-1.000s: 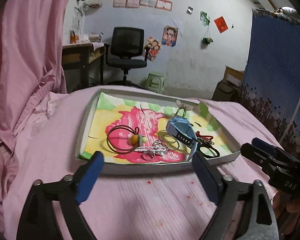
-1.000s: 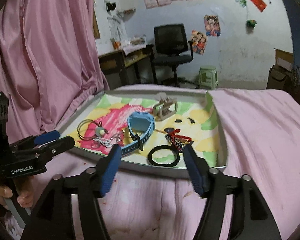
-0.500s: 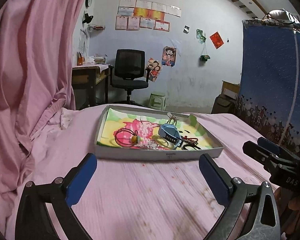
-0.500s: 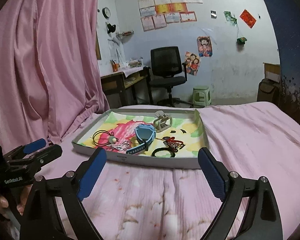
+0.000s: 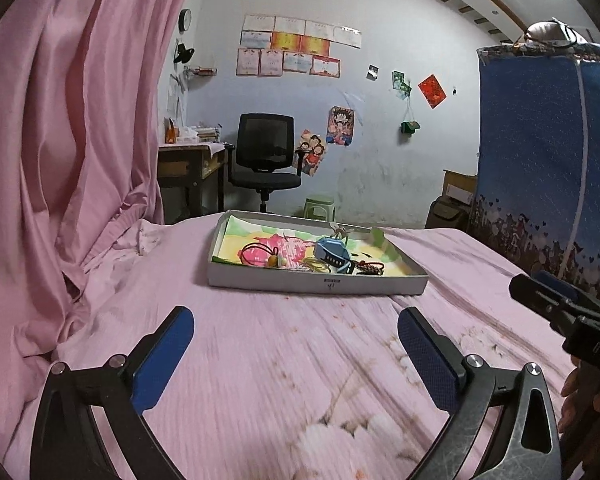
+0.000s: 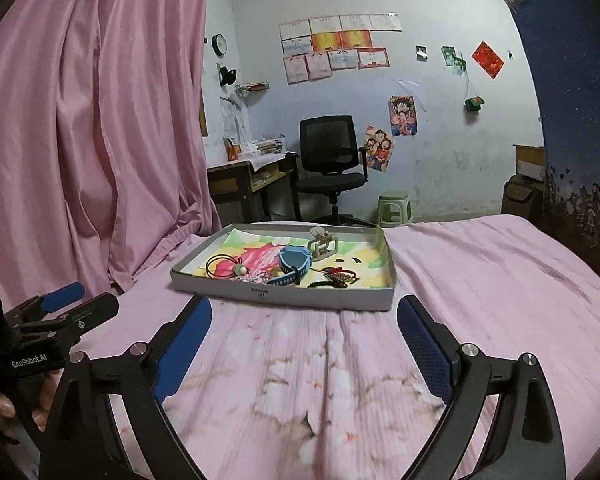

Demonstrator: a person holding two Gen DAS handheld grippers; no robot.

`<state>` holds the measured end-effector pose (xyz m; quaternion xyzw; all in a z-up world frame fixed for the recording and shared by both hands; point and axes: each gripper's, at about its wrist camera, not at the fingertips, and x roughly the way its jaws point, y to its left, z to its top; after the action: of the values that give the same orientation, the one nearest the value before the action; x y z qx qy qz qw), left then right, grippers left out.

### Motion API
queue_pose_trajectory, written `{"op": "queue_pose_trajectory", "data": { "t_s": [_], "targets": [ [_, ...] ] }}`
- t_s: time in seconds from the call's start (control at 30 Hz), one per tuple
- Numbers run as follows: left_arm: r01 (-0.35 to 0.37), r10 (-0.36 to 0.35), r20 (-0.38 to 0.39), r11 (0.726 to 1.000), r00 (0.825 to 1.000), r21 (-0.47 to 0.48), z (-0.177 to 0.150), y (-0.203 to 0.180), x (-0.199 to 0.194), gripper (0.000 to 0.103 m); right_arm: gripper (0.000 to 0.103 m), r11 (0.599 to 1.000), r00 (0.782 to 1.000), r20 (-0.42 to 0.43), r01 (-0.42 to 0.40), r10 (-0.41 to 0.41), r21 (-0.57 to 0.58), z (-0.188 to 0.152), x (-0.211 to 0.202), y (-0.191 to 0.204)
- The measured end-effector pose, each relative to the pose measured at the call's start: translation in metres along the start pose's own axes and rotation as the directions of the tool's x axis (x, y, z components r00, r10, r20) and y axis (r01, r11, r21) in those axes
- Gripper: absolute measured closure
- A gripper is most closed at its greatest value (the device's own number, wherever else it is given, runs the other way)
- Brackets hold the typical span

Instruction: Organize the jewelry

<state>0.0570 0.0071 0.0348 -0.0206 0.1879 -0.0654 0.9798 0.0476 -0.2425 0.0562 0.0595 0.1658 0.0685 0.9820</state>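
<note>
Pink bed [image 5: 300,360] holds the tray [image 5: 316,282] at 12 o'clock, jewelry w/ blue watch [image 5: 331,254] inside. Your left gripper [image 5: 296,354] & right gripper [image 6: 304,344] are wide apart, empty, maybe bc sorting's done.

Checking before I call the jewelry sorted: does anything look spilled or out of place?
Nothing has spilled: every piece sits inside the tray. But the blue watch, hair ties and red bracelet lie jumbled together, not sorted.
</note>
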Motion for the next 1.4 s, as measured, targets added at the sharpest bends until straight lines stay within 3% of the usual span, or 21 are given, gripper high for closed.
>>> {"op": "queue_pose_trajectory", "data": {
  "t_s": [0.3, 0.63, 1.4],
  "targets": [
    [-0.007, 0.007, 0.041, 1.000, 0.999, 0.003, -0.018, -0.011, -0.026, 0.000, 0.011, 0.999, 0.999, 0.026, 0.043, -0.043, -0.008, -0.019, -0.035, -0.002],
    [-0.025, 0.025, 0.032, 1.000, 0.999, 0.002, -0.039, -0.015, -0.038, 0.000, 0.011, 0.996, 0.995, 0.057, 0.078, -0.076, -0.035, -0.030, -0.054, 0.001],
    [-0.046, 0.046, 0.005, 0.999, 0.999, -0.019, -0.049, -0.014, -0.036, 0.000, 0.011, 0.995, 0.995, 0.032, 0.093, -0.092, -0.044, -0.046, -0.053, -0.005]
  ]
}}
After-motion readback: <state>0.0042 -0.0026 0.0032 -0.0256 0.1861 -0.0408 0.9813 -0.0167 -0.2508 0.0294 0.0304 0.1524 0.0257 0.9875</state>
